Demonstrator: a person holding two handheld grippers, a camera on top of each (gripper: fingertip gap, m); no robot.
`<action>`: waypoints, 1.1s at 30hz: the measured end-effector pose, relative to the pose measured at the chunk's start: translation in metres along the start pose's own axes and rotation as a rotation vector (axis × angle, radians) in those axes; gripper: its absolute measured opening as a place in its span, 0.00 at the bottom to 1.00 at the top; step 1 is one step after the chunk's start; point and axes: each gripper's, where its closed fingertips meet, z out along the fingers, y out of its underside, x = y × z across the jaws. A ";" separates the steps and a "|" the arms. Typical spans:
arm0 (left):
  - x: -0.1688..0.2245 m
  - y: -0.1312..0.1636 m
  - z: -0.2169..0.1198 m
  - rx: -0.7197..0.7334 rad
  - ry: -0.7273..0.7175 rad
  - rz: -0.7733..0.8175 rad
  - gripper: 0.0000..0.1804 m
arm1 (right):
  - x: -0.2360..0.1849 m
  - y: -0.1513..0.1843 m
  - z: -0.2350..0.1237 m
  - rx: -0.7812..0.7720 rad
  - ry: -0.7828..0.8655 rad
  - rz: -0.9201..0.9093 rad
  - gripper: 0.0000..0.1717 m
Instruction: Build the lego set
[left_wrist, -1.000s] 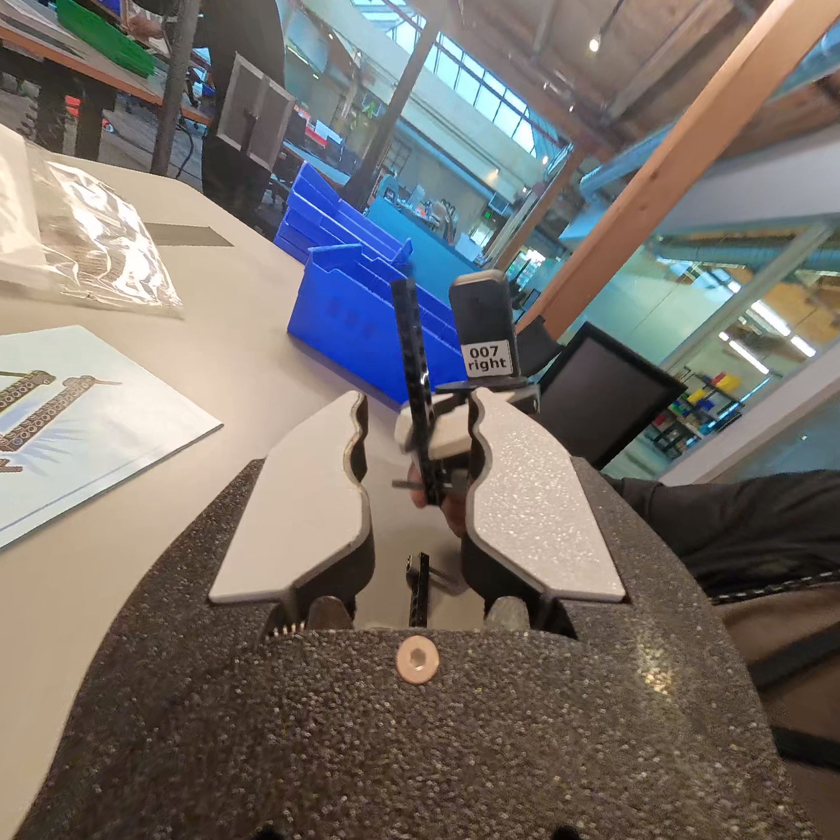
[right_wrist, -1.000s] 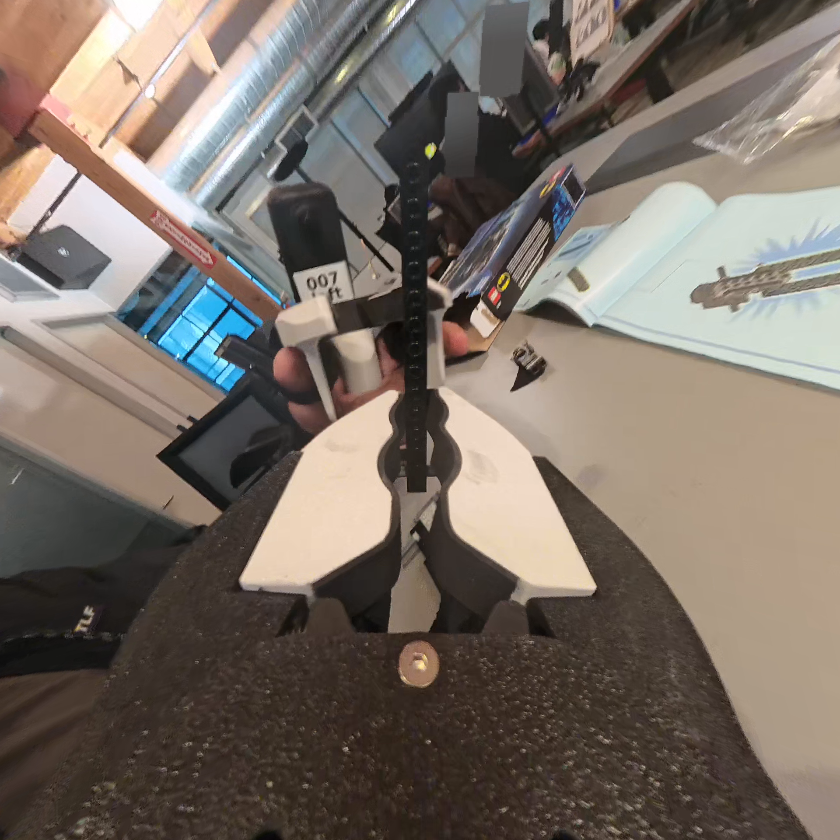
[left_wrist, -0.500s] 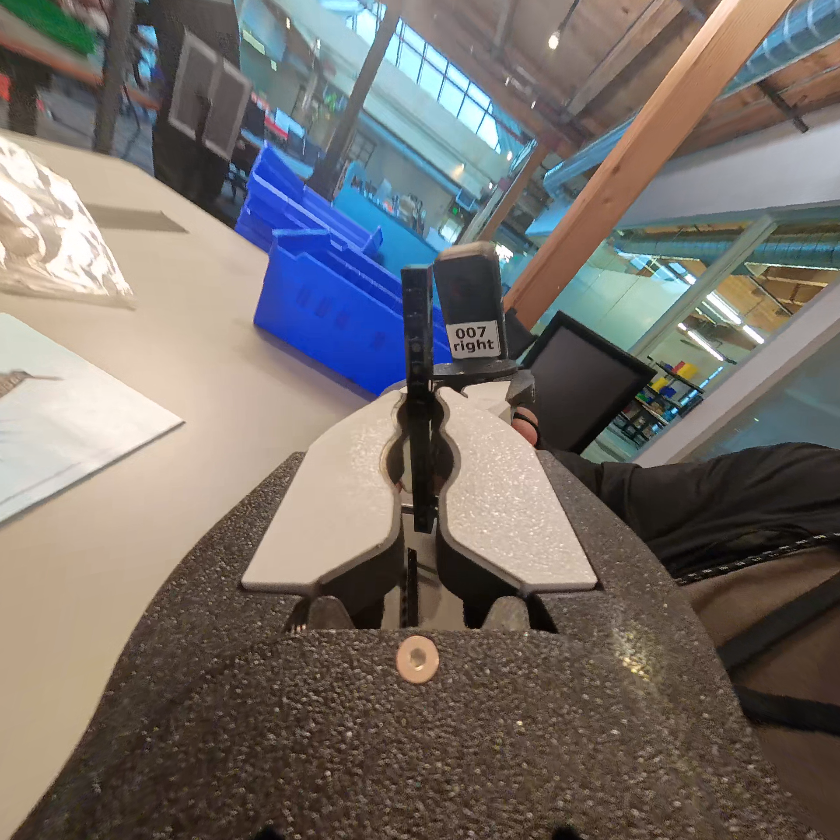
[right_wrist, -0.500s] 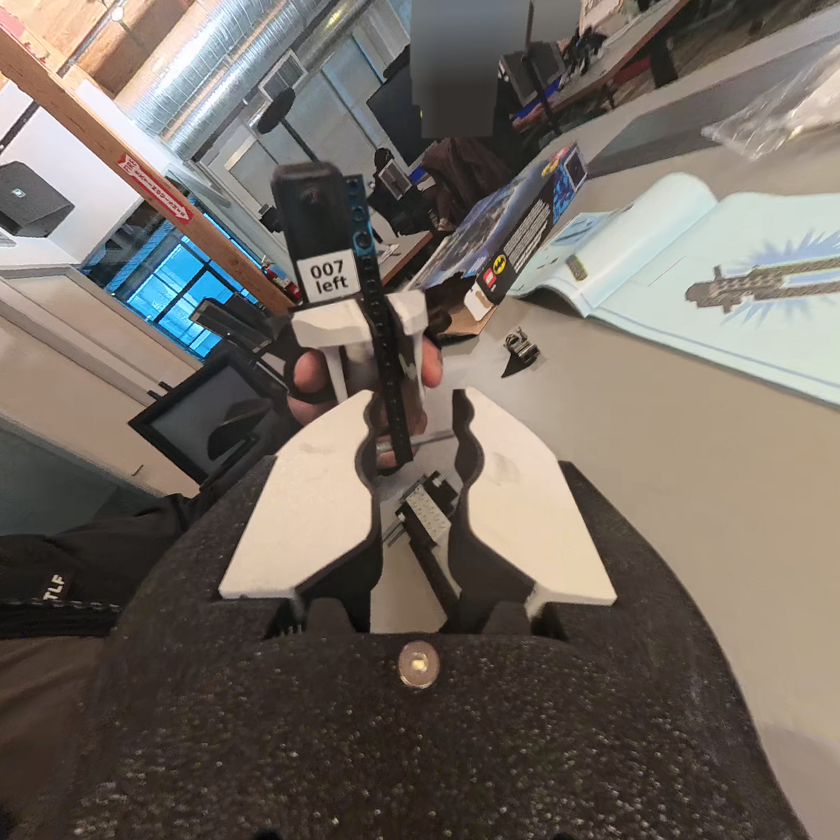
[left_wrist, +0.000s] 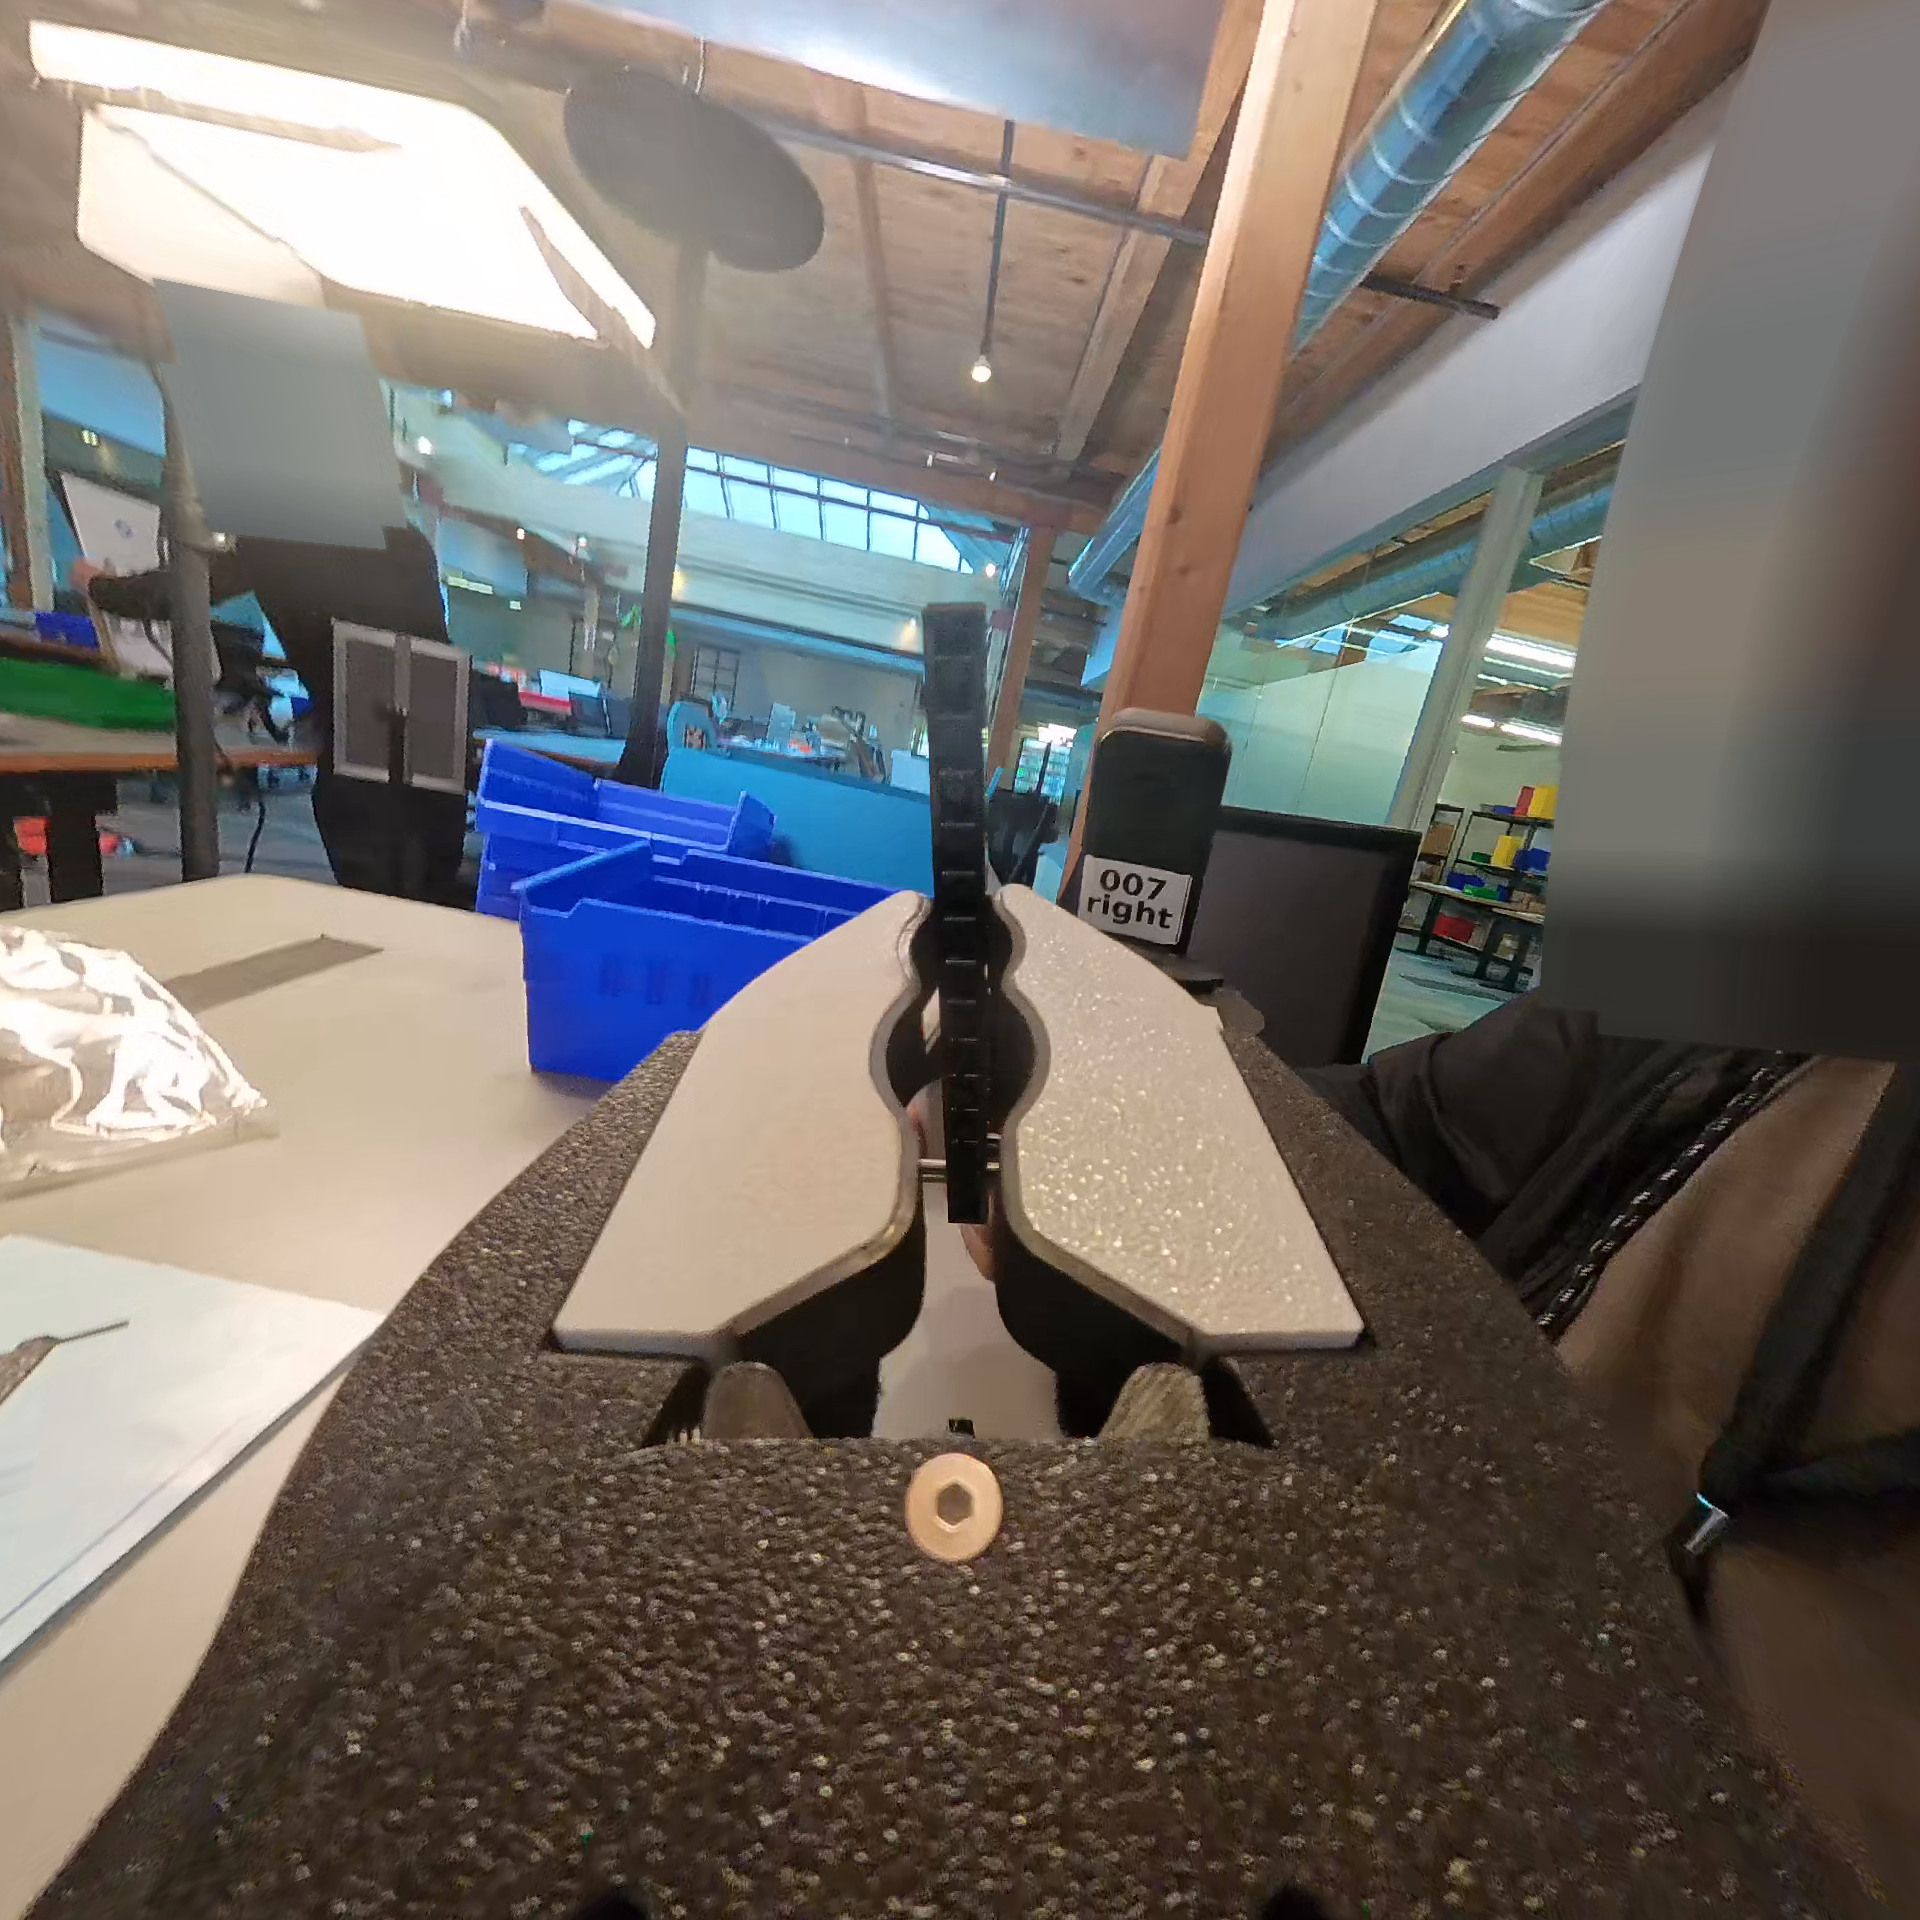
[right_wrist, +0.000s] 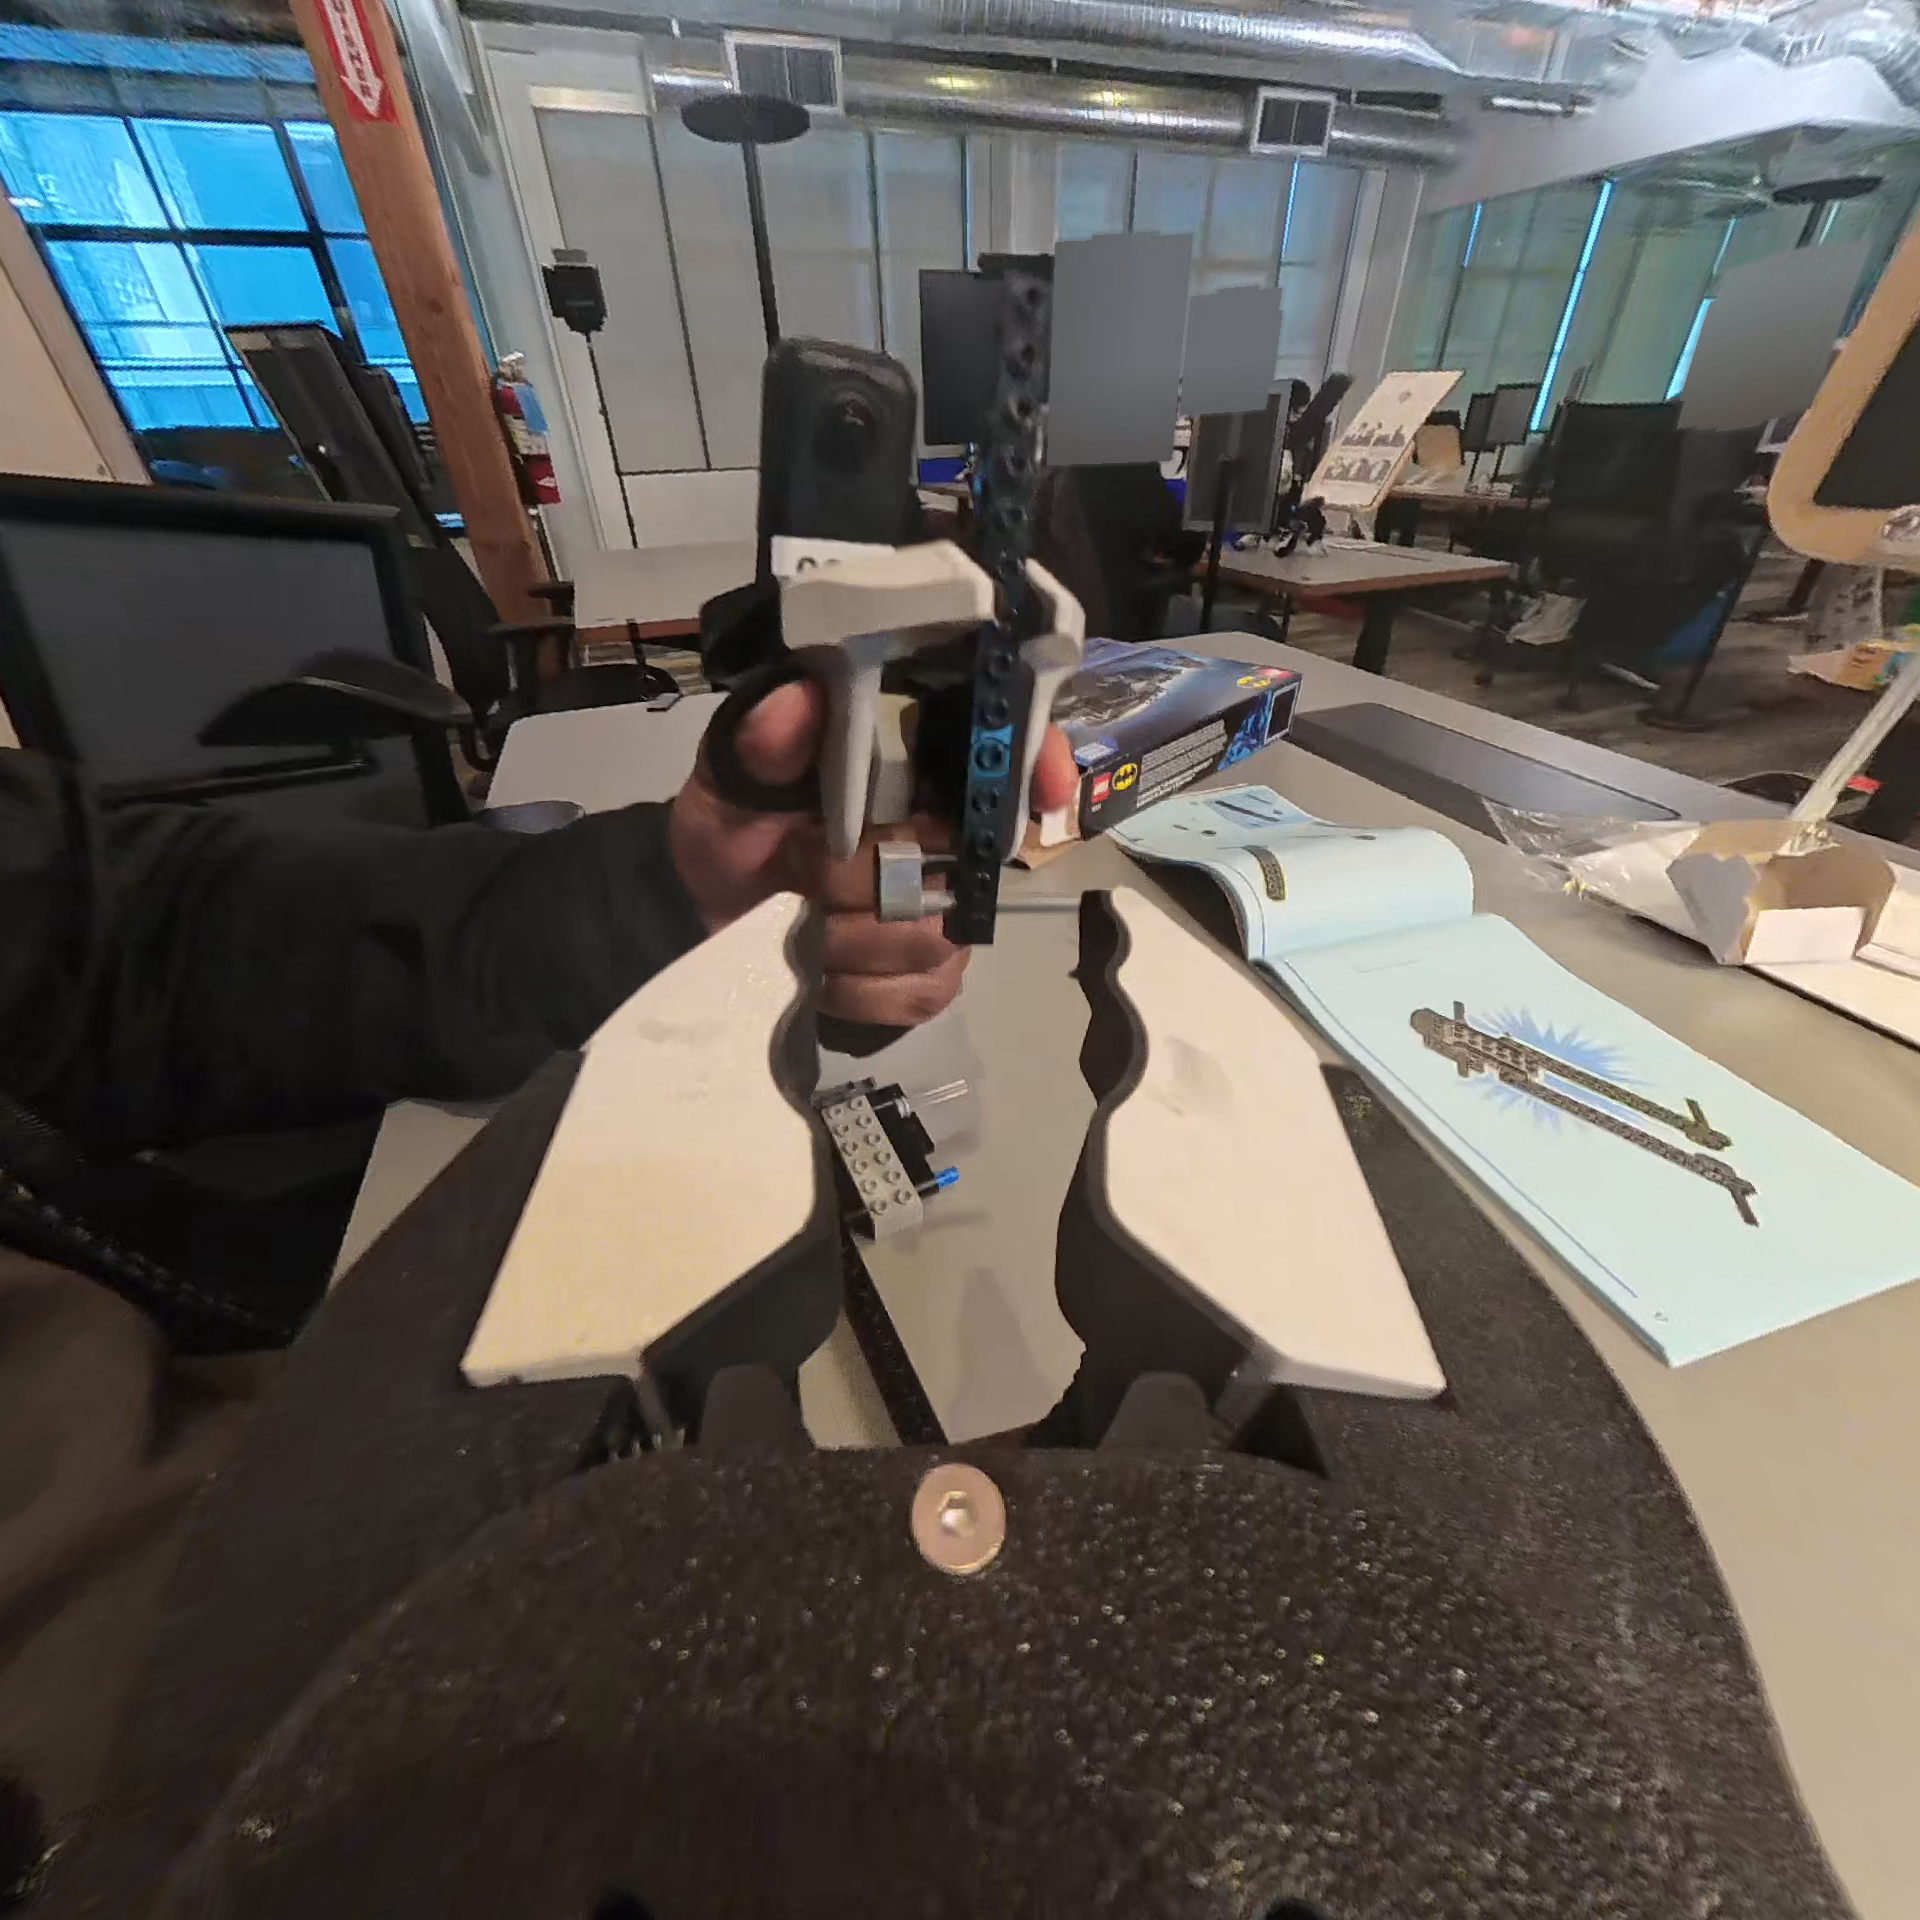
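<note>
My left gripper is shut on a long black holed beam that stands upright above the table. In the right wrist view the same beam is clamped in the left gripper's white fingers. It carries a blue piece and a grey pin part near its lower end. My right gripper is open and empty, just in front of the beam. A small grey and black brick assembly lies on the table between its fingers. The right gripper's black camera body shows behind the beam in the left wrist view.
An open pale blue instruction booklet and a dark toy box lie to the right. Blue bins stand on the grey table, with a clear plastic bag at left. A white carton sits far right. There is about 5 cm between the tips of the two grippers. About 35 cm separates my right fingertips from the white carton.
The beam passed from my right gripper to my left. The left jaws closed on it, then the right jaws opened and drew back. Both views tilted more level.
</note>
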 end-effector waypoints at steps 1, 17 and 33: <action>0.003 -0.002 0.000 0.018 0.008 0.017 0.05 | 0.000 0.002 0.001 -0.016 0.005 0.005 0.29; 0.026 0.000 0.006 0.080 0.096 0.119 0.05 | -0.013 0.007 0.006 -0.048 -0.089 0.209 0.18; 0.030 0.004 0.007 0.037 0.118 0.089 0.05 | -0.013 0.013 0.007 -0.076 -0.083 0.110 0.16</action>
